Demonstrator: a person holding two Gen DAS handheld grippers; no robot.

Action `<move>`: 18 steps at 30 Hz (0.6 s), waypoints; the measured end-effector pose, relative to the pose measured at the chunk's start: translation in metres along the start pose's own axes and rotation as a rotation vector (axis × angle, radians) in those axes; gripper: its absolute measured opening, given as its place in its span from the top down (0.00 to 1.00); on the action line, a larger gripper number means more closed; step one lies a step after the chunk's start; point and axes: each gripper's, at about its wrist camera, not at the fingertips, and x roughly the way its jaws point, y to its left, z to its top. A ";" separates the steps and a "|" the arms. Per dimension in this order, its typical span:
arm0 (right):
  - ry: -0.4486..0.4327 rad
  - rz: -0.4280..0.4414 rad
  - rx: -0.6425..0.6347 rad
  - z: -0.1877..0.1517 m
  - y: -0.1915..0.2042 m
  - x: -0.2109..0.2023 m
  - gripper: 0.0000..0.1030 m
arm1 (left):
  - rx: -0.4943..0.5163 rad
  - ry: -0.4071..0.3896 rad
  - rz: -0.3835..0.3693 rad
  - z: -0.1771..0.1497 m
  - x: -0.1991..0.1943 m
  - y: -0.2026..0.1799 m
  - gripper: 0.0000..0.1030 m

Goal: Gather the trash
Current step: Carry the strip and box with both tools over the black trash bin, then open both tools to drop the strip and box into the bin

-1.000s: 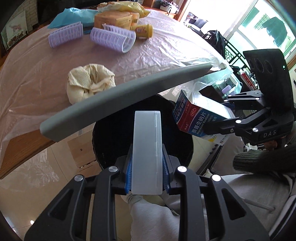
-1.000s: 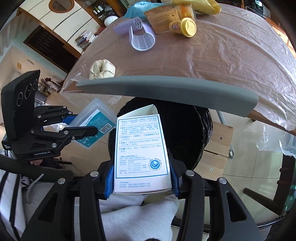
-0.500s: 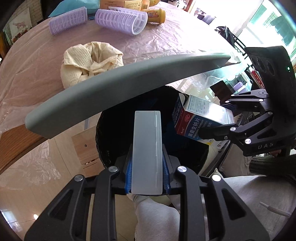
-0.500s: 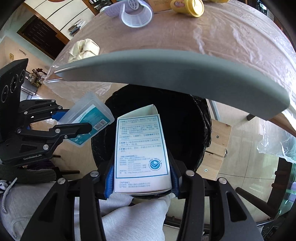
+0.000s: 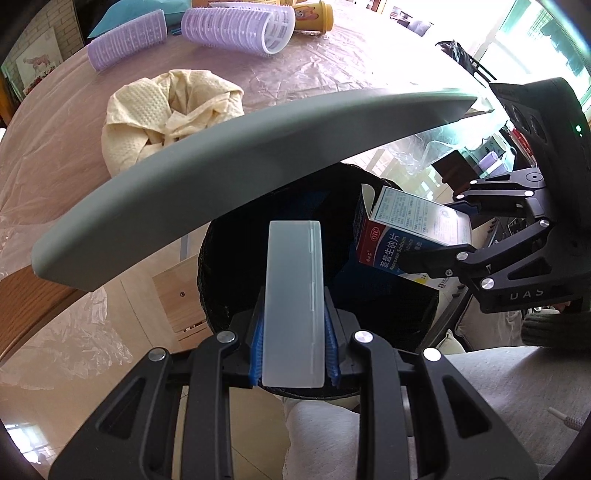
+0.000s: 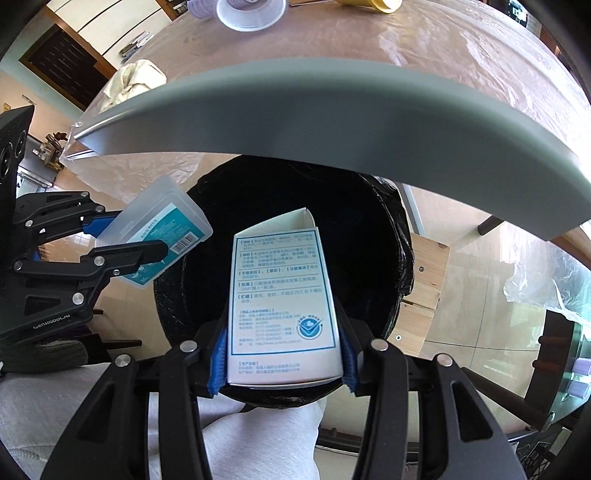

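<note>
1. Left wrist view: a frosted plastic case (image 5: 294, 306) is clamped between the fingers of the left gripper (image 5: 294, 345), poised over the black bin (image 5: 229, 280) and not yet dropped. A crumpled paper towel (image 5: 166, 110), hair rollers (image 5: 236, 26) and a yellow bottle (image 5: 314, 16) are left on the table (image 5: 55, 155).

2. Right wrist view: a medicine box (image 6: 282, 295) is gripped by the right gripper (image 6: 282, 363) above the same bin, unreleased.

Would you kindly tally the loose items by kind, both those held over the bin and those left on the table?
Medicine cartons: 1
Clear plastic cases: 1
Purple hair rollers: 2
Crumpled paper towels: 1
Yellow bottles: 1
Total: 6
</note>
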 end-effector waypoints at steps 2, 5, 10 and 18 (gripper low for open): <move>0.001 -0.005 0.008 0.001 -0.001 0.002 0.55 | 0.004 0.002 0.004 0.001 0.002 -0.001 0.73; 0.001 -0.017 0.022 0.000 0.000 0.003 0.55 | 0.006 0.005 0.007 0.001 0.004 -0.002 0.73; 0.001 -0.014 0.048 0.001 -0.002 0.003 0.55 | 0.007 0.008 0.014 0.002 0.007 -0.004 0.73; 0.007 -0.020 0.049 0.001 -0.005 0.006 0.55 | 0.004 0.010 0.021 0.002 0.010 -0.004 0.73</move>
